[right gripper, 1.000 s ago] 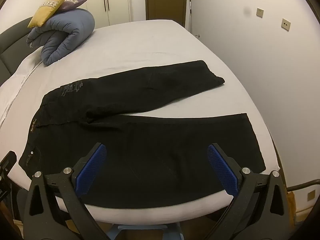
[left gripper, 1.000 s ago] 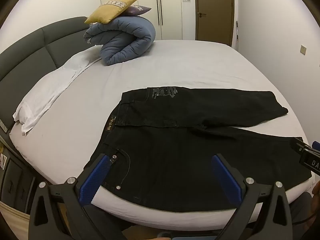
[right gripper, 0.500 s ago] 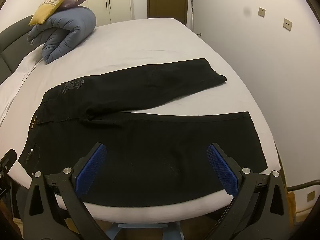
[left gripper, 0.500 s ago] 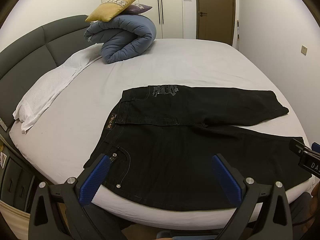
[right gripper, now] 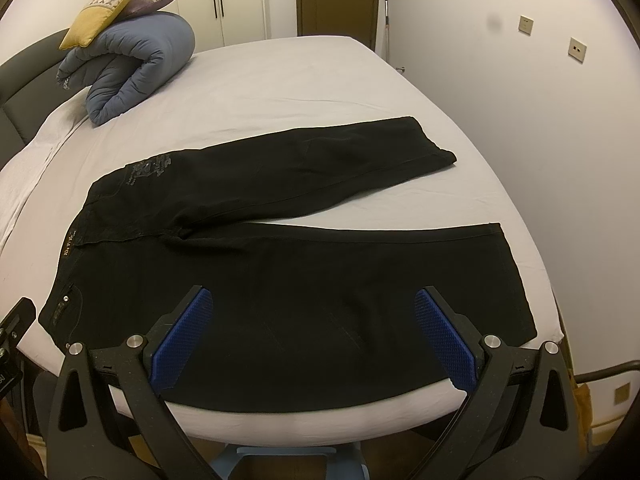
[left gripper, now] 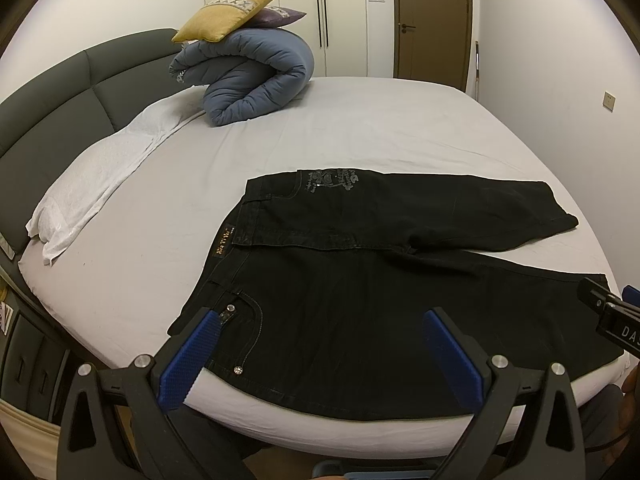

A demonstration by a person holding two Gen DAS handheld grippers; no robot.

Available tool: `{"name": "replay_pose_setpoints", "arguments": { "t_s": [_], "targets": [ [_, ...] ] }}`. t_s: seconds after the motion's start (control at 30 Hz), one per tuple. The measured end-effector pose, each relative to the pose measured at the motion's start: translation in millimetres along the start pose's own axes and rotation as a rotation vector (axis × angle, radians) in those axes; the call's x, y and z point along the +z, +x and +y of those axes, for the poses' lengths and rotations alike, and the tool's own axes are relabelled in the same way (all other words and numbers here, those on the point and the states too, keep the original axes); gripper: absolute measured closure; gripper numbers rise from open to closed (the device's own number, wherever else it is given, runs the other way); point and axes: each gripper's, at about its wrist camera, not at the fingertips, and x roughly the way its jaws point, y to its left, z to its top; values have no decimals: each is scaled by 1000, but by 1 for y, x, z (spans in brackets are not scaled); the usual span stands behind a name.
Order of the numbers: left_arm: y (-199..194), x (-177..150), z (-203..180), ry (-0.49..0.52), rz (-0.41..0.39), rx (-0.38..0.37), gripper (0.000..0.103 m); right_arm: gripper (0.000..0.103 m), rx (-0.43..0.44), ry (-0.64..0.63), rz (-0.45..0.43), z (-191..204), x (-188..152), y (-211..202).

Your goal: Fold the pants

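Note:
Black pants [left gripper: 360, 280] lie flat on the bed, waistband to the left, both legs spread apart toward the right; they also show in the right wrist view [right gripper: 280, 248]. My left gripper [left gripper: 320, 340] is open and empty, held above the near edge of the bed over the waist and pocket area. My right gripper [right gripper: 312, 328] is open and empty above the near leg. The right gripper's tip [left gripper: 604, 308] shows at the right edge of the left wrist view.
The bed [left gripper: 380, 132] has a grey sheet. A rolled blue duvet [left gripper: 256, 76] with a yellow cushion [left gripper: 228, 12] sits at the far left by the dark headboard [left gripper: 56, 104]. A white pillow [left gripper: 100, 176] lies left. A wall [right gripper: 540, 120] runs close along the right.
Both grippers have drawn back and risen slightly, so the pants sit a little lower and farther in both views. The pants have not moved.

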Motion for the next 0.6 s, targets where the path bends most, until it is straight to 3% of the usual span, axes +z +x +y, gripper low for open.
{"name": "replay_pose_setpoints", "arguments": {
  "t_s": [0.6],
  "targets": [
    [-1, -2, 2, -3, 2, -1, 0, 0, 6, -11, -1, 9, -3, -6]
  ]
}}
